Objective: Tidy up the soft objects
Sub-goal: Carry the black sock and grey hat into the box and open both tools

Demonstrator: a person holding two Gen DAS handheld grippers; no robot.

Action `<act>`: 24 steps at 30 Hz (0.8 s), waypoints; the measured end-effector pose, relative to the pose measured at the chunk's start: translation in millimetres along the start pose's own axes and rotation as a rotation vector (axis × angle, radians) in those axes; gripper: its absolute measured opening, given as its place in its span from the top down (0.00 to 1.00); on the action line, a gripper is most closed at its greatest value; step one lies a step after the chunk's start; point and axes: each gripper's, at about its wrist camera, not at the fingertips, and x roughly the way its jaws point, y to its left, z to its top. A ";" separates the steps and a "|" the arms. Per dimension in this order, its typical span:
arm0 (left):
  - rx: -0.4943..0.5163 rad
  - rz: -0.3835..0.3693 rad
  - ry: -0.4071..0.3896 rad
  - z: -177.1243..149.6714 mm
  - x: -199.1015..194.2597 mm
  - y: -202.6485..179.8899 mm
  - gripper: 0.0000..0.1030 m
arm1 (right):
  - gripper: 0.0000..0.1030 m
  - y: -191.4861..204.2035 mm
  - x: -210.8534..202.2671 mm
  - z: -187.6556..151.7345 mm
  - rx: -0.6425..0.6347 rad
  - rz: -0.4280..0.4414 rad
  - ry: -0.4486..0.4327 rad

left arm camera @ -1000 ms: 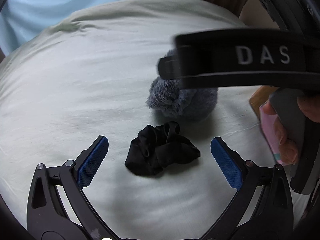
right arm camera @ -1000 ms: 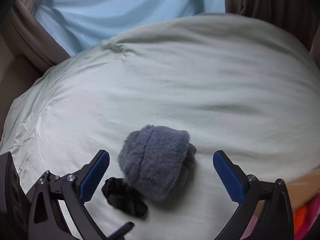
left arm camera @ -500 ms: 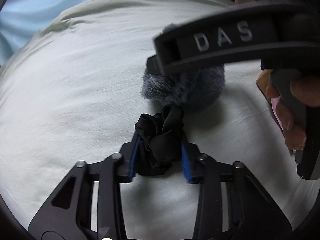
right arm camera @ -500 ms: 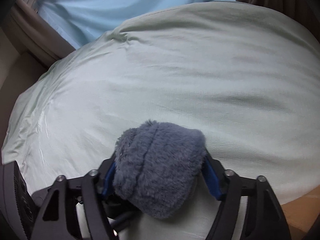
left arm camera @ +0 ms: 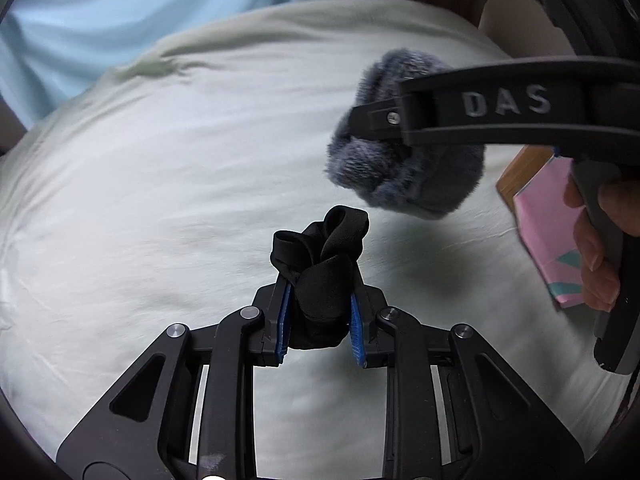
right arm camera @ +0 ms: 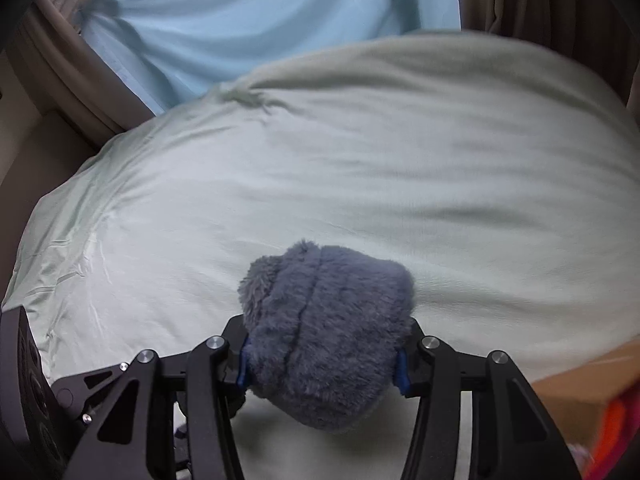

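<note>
Scrunchie and fluffy bundle now lifted (each gripper clamped).

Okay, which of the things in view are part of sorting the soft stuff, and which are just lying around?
Part of the job:
- black scrunchie, pinched in the left gripper
- grey fuzzy pouch, in the closing right gripper

Just lying about:
- pale green bedsheet
- pink box
- blue curtain
</note>
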 end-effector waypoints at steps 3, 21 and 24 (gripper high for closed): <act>-0.031 0.000 -0.016 2.5 -32.2 5.6 0.80 | 0.54 10.5 -30.5 0.7 -0.004 -0.006 -0.027; -0.094 0.022 -0.105 37.9 -243.4 -41.8 0.80 | 0.54 57.3 -267.3 -13.1 -0.001 -0.051 -0.171; -0.084 0.009 -0.120 45.8 -261.0 -62.5 0.80 | 0.54 46.6 -296.8 -16.2 0.004 -0.073 -0.188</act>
